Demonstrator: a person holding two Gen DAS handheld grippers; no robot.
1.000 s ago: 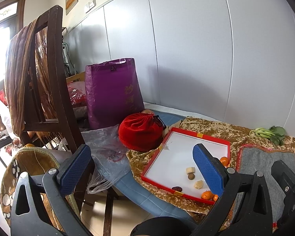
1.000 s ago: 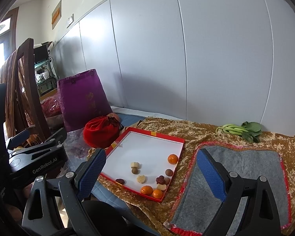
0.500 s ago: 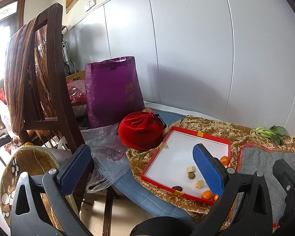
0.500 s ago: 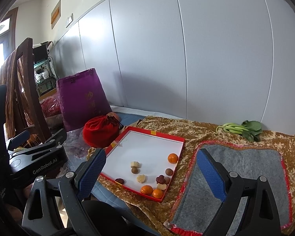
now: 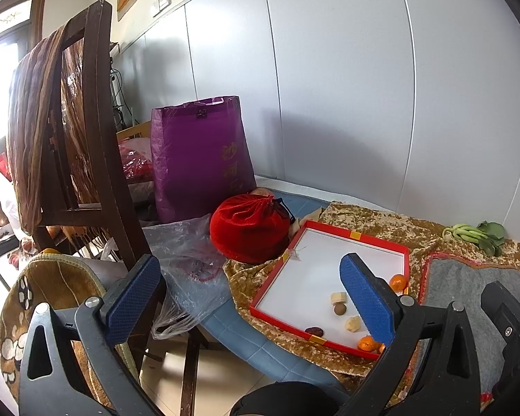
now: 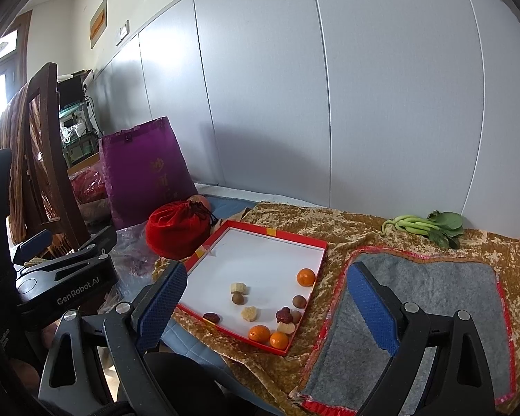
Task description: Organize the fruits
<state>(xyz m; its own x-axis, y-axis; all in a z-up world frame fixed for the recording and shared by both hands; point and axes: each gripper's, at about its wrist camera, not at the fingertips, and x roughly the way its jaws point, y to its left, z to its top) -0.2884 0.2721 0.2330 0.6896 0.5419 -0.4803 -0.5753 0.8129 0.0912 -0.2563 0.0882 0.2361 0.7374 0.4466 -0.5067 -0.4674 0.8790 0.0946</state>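
Observation:
A red-rimmed white tray (image 6: 260, 253) lies on a gold cloth and holds small fruits: oranges (image 6: 305, 276), brown longans (image 6: 238, 299), red dates (image 6: 211, 317) and pale chunks (image 6: 239, 287). The tray also shows in the left wrist view (image 5: 315, 267). My right gripper (image 6: 265, 306) is open and empty, held above and in front of the tray. My left gripper (image 5: 249, 298) is open and empty, to the left of the tray near the table edge. A grey felt mat (image 6: 433, 298) with red trim lies right of the tray.
A red drawstring pouch (image 6: 176, 230) and a purple bag (image 6: 142, 170) stand left of the tray. Green vegetables (image 6: 426, 225) lie at the back right. A wooden chair (image 5: 86, 159) draped with cloth stands at far left. A clear plastic bag (image 5: 187, 260) lies beside the pouch.
Both views have shifted only slightly. Both grippers stay open and empty; nothing on the tray moved.

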